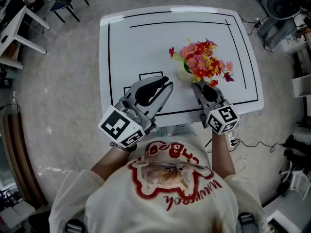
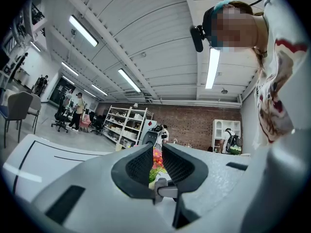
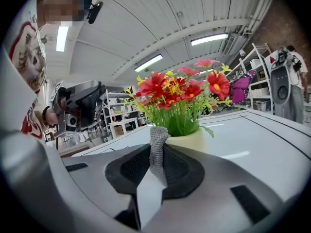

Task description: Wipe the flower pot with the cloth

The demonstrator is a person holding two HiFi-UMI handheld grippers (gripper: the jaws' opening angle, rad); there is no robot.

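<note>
The only container on the white table (image 1: 127, 47) is a cream flower pot (image 3: 192, 141), which holds a dense bunch of artificial flowers (image 3: 180, 93): red, pink and yellow blooms on green stems, with a purple butterfly ornament (image 3: 241, 89) at one side. In the head view the pot stands right of the table's middle, well inside the black outline drawn on the top, and the blooms cover most of it from above. It stands upright, its long axis vertical and its mouth facing up. The stems rise out of the mouth and fan outward. The right gripper (image 1: 198, 86) is just in front of the pot on the person's side and points at it. Its fingers pinch a grey knitted cloth (image 3: 156, 140), which sticks up between them as a narrow strip, its long axis roughly vertical in the right gripper view. The strip's top overlaps the pot's near wall there, but whether the two touch cannot be told. The left gripper (image 1: 167, 84) hangs over the table to the left of the pot, apart from it. Its fingers are drawn together with nothing between them.
</note>
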